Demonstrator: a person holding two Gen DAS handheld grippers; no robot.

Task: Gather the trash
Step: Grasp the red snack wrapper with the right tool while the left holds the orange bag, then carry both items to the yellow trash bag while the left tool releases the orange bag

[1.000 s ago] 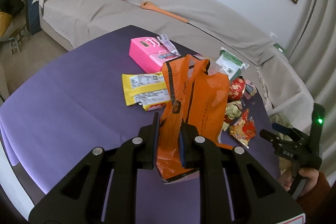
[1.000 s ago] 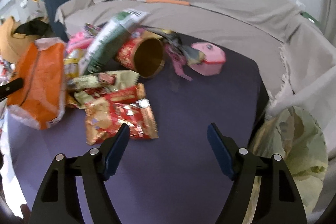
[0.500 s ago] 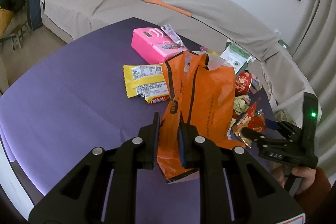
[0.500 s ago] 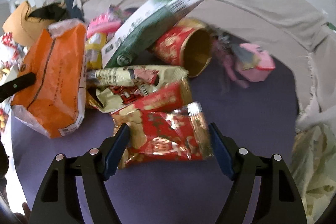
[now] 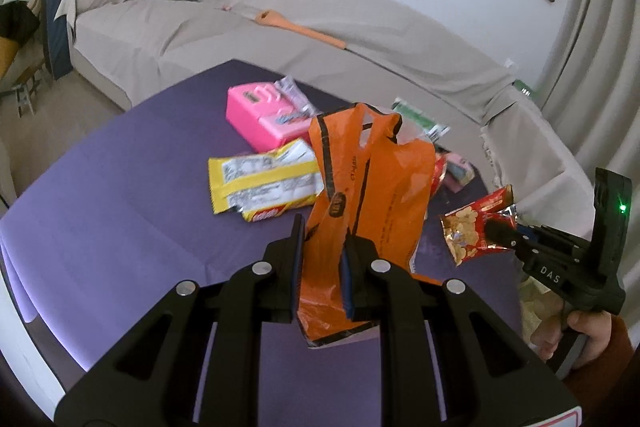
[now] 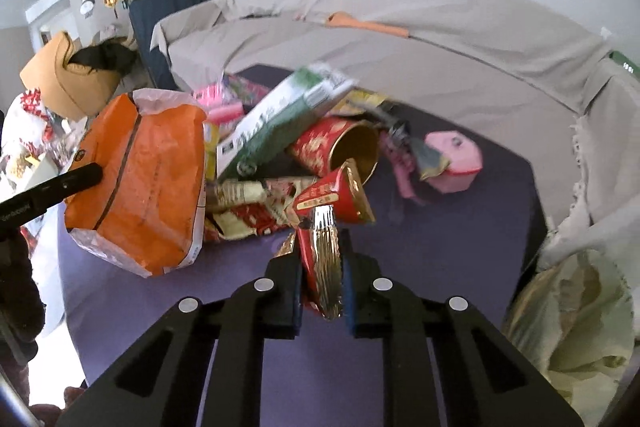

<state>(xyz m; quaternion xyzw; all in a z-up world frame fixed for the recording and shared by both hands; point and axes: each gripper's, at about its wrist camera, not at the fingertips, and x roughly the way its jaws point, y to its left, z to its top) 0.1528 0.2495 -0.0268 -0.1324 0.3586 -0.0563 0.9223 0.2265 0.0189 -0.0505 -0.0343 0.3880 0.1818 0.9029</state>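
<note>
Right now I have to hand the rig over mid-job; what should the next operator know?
Left gripper: shut on the orange bag, held up over the purple table.
Right gripper: jaws have just closed on the red snack packet, which is lifted off the table.
Done: one packet picked; not yet in the bag.
Left: bag that packet. On the table remain the yellow wrapper, green packet, red tube, crumpled wrappers, and a pink box that may not be trash.
</note>
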